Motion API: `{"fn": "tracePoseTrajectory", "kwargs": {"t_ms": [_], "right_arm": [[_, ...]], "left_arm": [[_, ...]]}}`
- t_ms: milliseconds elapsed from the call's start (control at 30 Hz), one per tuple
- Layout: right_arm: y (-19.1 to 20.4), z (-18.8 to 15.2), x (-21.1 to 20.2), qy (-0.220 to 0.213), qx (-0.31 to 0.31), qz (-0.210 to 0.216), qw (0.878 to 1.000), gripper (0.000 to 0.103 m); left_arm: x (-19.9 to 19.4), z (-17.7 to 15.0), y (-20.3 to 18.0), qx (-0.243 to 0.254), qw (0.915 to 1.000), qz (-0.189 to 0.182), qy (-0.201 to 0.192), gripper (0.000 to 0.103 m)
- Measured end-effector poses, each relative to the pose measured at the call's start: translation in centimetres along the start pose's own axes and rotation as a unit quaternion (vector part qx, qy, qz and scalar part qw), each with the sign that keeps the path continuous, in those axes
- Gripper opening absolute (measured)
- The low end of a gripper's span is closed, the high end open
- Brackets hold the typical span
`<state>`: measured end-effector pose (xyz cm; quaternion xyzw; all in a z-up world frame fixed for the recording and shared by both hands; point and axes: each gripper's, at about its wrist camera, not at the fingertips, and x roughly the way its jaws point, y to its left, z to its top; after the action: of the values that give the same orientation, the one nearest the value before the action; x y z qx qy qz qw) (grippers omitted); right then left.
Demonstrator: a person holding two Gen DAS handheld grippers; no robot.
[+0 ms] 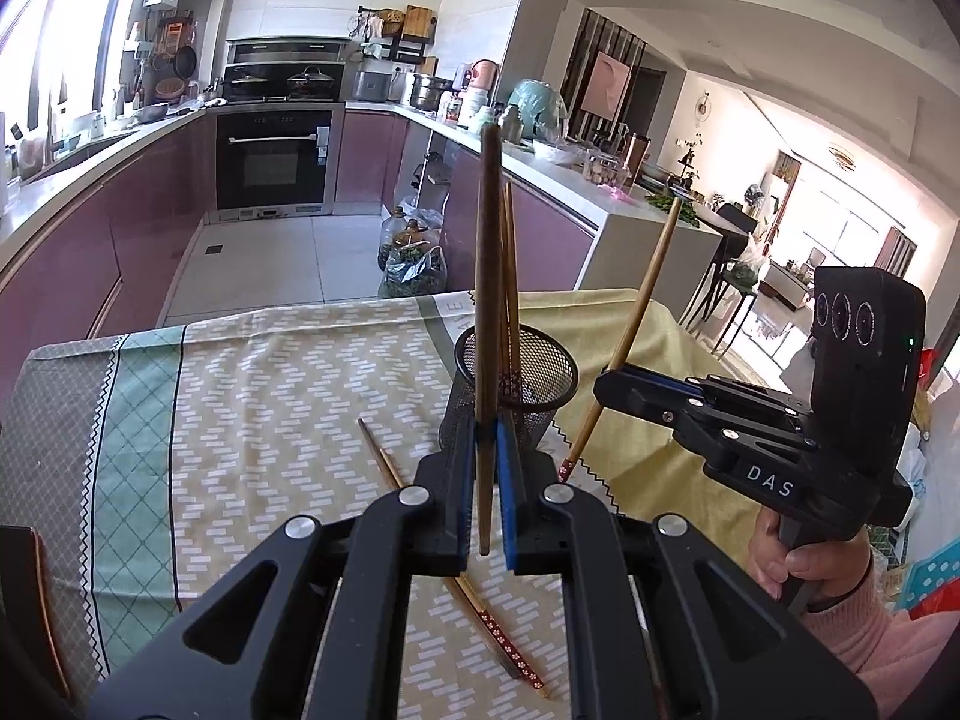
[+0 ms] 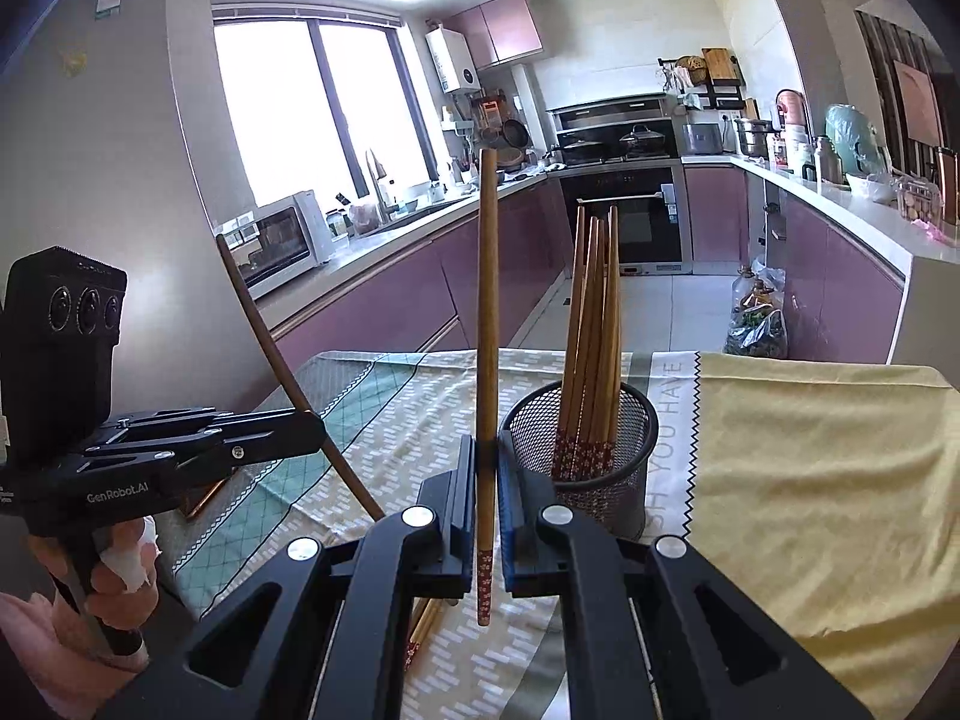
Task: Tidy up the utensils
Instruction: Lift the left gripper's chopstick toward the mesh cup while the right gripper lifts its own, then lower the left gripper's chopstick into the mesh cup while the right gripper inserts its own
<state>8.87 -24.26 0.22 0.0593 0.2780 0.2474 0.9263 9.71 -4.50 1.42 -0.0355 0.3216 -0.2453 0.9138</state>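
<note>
Bamboo chopsticks are the job here, and both grippers already have one each. Left gripper is clamped tight on a darker chopstick, held near upright, its plain end hanging just below the blue pads. Right gripper is likewise pinched on a lighter chopstick, also near vertical, w/ the red flower-patterned end pointing down below the jaws.

Key relation: the black mesh holder stands on the worktop just ahead and to the right of the right gripper, near the seam where the patterned cloth meets the yellow cloth. From the left wrist view the same holder sits straight ahead, right behind the held stick, so the left gripper looks about as near (maybe nearer). Both held sticks already run up-down, matching the sticks in the holder, so I'd judge the coming move is mostly a carry over the rim and a lowering, little re-tilting needed. The right one has its patterned end down like those in the holder; which end the left one has down isn't certain.

Count: 2 chopsticks held; approx 5–6 in the holder (they overlap, can't be exact); at least 2 lying loose on the patterned cloth under the left gripper, running diagonally toward the near edge. 1 holder, 2 grippers.
</note>
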Motion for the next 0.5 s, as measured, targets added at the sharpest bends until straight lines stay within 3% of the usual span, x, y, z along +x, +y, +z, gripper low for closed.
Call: {"fn": "tracePoseTrajectory", "kwargs": {"t_ms": [500], "right_arm": [[-0.4, 2.6, -1.3, -0.03, -0.02, -0.011, 0.999, 0.006]], "left_arm": [[-0.2, 3.1, -1.0, 0.011, 0.9996, -0.008, -0.024, 0.008]]}}
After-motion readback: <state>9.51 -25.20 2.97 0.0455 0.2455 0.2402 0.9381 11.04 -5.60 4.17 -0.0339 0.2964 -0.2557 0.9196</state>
